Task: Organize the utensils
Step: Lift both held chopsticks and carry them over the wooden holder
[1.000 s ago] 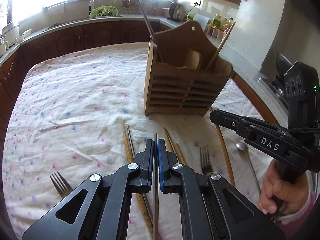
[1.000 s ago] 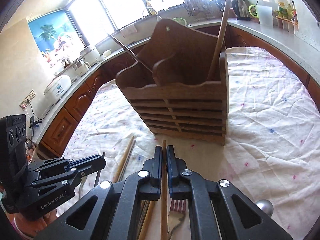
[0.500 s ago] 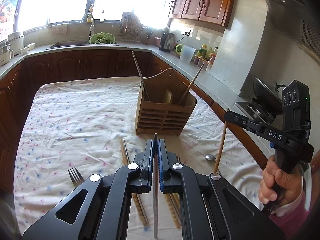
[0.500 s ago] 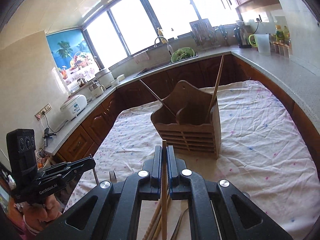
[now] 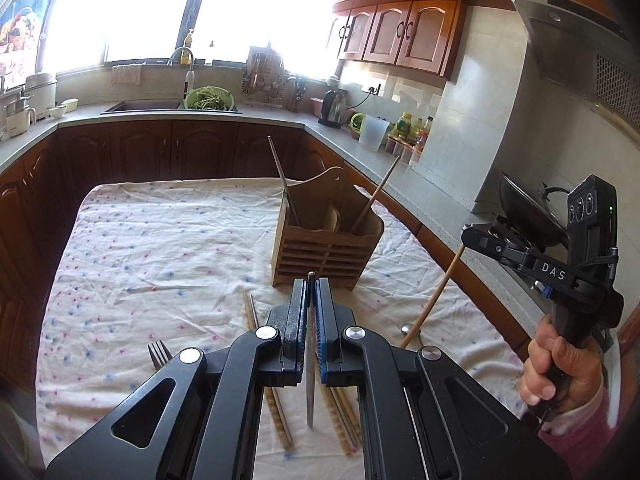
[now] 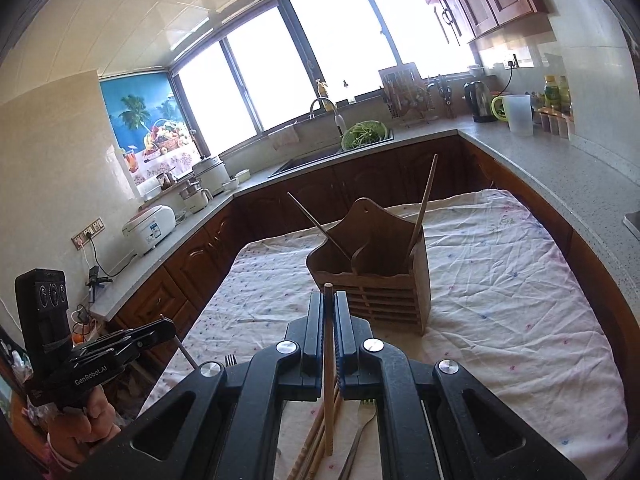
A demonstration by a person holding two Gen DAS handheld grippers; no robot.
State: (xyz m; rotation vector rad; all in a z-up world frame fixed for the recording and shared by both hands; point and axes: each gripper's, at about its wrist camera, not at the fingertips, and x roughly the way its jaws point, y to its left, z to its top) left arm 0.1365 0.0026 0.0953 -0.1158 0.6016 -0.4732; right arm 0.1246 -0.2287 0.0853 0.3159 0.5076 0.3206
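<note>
Kitchen table (image 5: 132,248), chopsticks (image 5: 310,360) clamped between jaws

Caddy (image 5: 327,240) behind chopsticks (image 5: 276,408) on tablecloth (image 5: 160,248)

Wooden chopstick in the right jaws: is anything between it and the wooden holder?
Nothing visible. The wooden chopstick has only bare tablecloth between it and the wooden holder, whose compartments are open-topped, each already holding one stick.
</note>
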